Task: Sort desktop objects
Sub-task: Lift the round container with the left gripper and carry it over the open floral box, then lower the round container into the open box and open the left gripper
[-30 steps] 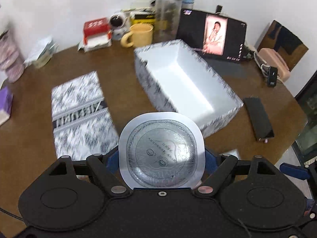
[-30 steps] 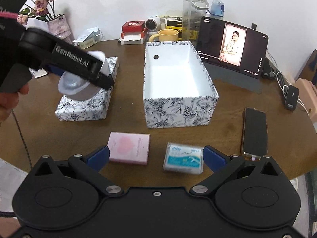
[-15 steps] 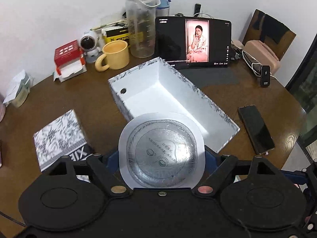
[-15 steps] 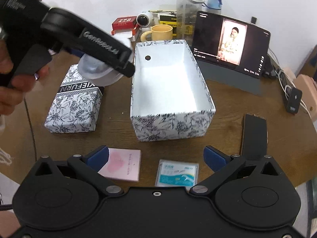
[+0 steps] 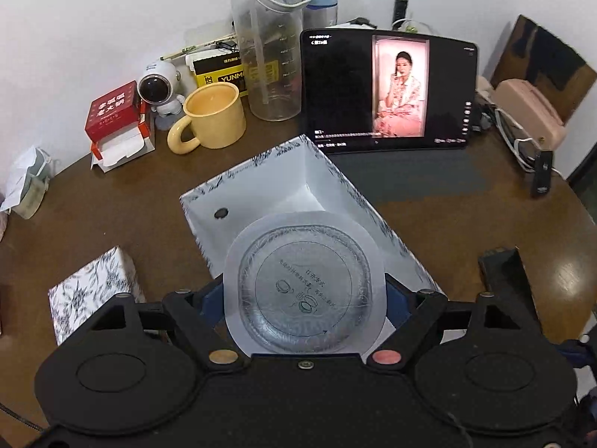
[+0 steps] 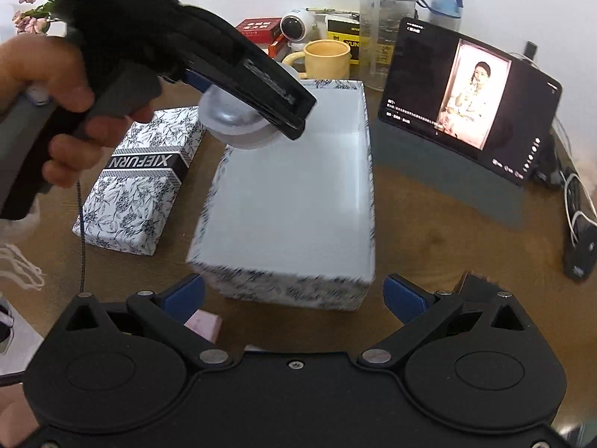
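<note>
- Since a second earlier, the left gripper (image 6: 261, 119) had carried the foil-lidded cup (image 5: 304, 285) from above the patterned lid (image 6: 140, 183) to above the far left corner of the open patterned box (image 6: 298, 201); the right gripper (image 6: 294, 295) had closed in on the box's near wall.
- The left gripper's fingers were clamped on the cup's sides, foil top facing its camera, the cup held clear above the box's white floor.
- The right gripper's blue pads (image 6: 405, 296) stood wide apart with nothing between them, just before the box's near wall.
- The box interior lay bare and white, with a round hole (image 5: 221, 212) in its far end wall.
- The lid lay flat just left of the box, a strip of table between them.
- A pink packet (image 6: 203, 323) showed under the right gripper's left finger, near the box's front.
- A dark phone (image 5: 503, 272) lay right of the box, apart from it.
- A tablet (image 5: 388, 91) stood propped beyond the box's far right, close to its corner.
- A yellow mug (image 5: 212, 117), clear water jug (image 5: 270, 48), red carton (image 5: 115, 112) and a small astronaut figure (image 5: 158, 87) lined the far edge by the white wall.
- The table (image 5: 112, 205) was brown wood with a rounded right edge.
</note>
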Tool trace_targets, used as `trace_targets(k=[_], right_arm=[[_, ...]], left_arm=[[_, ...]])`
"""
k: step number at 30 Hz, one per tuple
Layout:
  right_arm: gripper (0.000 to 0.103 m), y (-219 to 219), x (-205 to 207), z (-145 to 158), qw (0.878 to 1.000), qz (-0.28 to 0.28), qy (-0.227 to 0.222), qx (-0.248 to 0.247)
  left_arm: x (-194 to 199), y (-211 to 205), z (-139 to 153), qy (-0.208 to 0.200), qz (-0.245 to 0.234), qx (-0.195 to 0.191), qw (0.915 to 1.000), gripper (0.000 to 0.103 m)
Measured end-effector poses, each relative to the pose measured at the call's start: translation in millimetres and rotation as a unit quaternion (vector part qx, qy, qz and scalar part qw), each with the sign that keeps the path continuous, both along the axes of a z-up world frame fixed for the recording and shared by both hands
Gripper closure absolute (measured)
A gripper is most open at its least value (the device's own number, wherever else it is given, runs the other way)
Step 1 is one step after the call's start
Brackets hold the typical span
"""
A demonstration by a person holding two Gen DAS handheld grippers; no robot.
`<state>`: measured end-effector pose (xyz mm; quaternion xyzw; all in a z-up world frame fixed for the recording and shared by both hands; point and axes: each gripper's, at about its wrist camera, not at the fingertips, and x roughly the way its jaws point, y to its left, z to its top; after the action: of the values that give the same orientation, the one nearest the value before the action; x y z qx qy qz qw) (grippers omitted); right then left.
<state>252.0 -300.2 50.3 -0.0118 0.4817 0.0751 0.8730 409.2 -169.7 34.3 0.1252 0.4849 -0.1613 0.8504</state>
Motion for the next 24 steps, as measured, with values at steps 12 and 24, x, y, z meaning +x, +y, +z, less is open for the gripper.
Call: trace_targets(k=[12, 24], right_arm=[[0.0, -46.4, 40.9, -21.2, 0.998, 0.051, 0.027, 0.0], [0.0, -55.3, 62.2, -37.3, 0.995, 0.08, 0.05, 0.034]], left_arm=[[67.7, -37.8, -54.9, 0.012, 0.018, 0.077, 0.9968, 0.023], [96.4, -47.5, -94.1, 0.03, 0.001, 0.122, 0.9921, 0.023]])
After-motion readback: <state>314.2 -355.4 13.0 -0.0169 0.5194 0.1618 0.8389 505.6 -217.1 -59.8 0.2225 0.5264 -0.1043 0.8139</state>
